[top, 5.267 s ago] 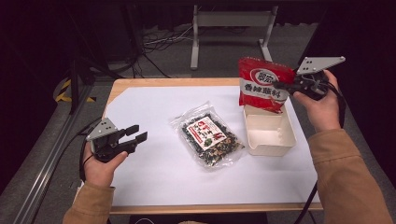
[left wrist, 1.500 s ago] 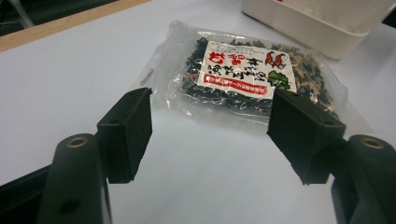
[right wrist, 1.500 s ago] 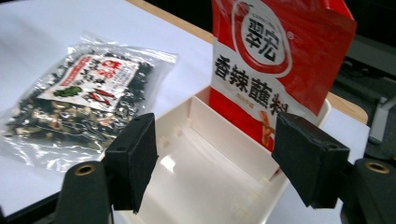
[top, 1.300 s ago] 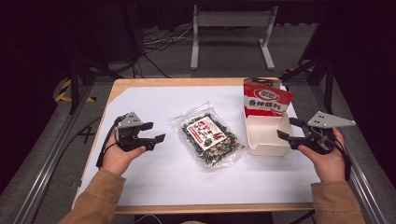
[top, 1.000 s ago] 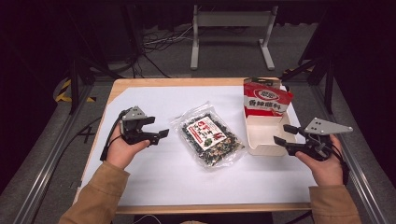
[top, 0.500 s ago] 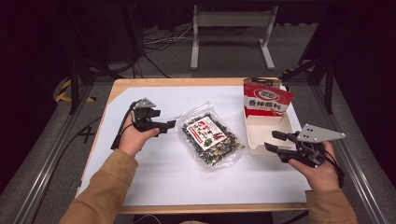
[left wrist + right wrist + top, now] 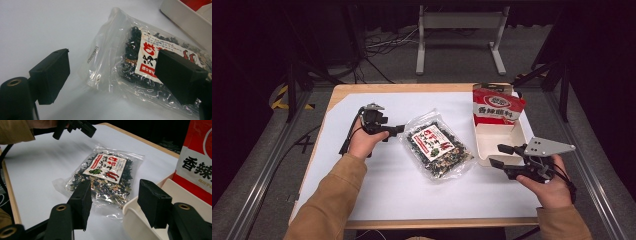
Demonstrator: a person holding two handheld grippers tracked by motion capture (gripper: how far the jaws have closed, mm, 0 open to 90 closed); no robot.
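Clear bag of dried mix (image 7: pixel 438 148) lies flat mid-table on white sheet (image 7: pixel 377 190). Left gripper (image 7: pixel 398 129) just left of bag, jaws spread, holding nothing. Right gripper (image 7: pixel 499 155) at near edge of white tray (image 7: pixel 484 150), jaws apart, empty. Red packet (image 7: pixel 497 106) stands upright in tray's far end.

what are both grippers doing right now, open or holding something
Left gripper: open, empty, jaws at the clear snack bag's corner.
Right gripper: open, empty, beside the white box.
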